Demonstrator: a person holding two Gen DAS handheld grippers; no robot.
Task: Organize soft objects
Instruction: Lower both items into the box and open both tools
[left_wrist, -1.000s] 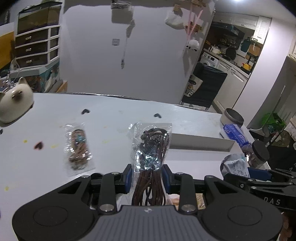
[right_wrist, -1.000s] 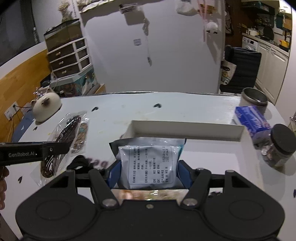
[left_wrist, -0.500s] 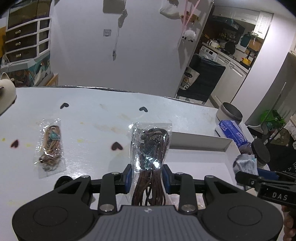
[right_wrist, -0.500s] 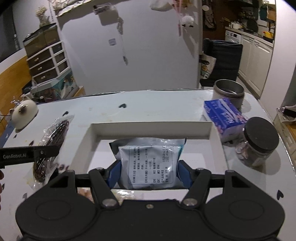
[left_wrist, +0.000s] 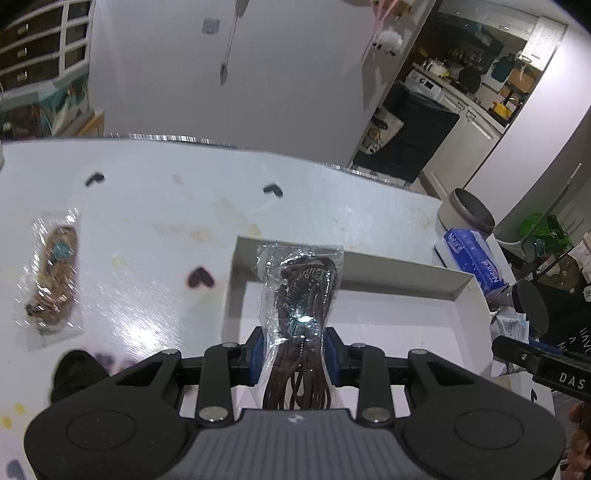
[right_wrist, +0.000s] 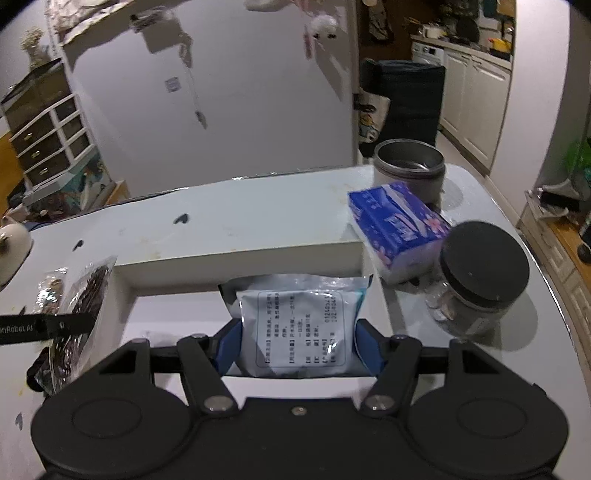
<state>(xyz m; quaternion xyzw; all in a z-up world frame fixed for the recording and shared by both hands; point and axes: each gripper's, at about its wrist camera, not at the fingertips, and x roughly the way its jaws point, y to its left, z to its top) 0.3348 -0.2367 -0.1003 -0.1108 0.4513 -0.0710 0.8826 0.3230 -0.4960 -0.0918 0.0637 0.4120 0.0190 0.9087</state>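
My left gripper (left_wrist: 294, 354) is shut on a clear bag of dark brown cord (left_wrist: 301, 291), which hangs over the left part of the white tray (left_wrist: 402, 267). In the right wrist view that same bag (right_wrist: 83, 299) shows at the left beside the tray's wall (right_wrist: 240, 258). My right gripper (right_wrist: 297, 343) is shut on a pale blue printed packet (right_wrist: 295, 321), held over the tray's right part. A second clear bag with a light brown cord (left_wrist: 53, 277) lies flat on the white table, left of the tray.
Right of the tray stand a blue tissue pack (right_wrist: 397, 225), a black-lidded glass jar (right_wrist: 476, 273) and a metal pot (right_wrist: 410, 162). A white cat-shaped object (right_wrist: 11, 243) sits at the table's far left. Dark heart marks (left_wrist: 199, 277) dot the tabletop.
Both grippers have moved to the right with their loads and now hang over the tray. The light brown cord bag has slid toward the left edge of the left wrist view.
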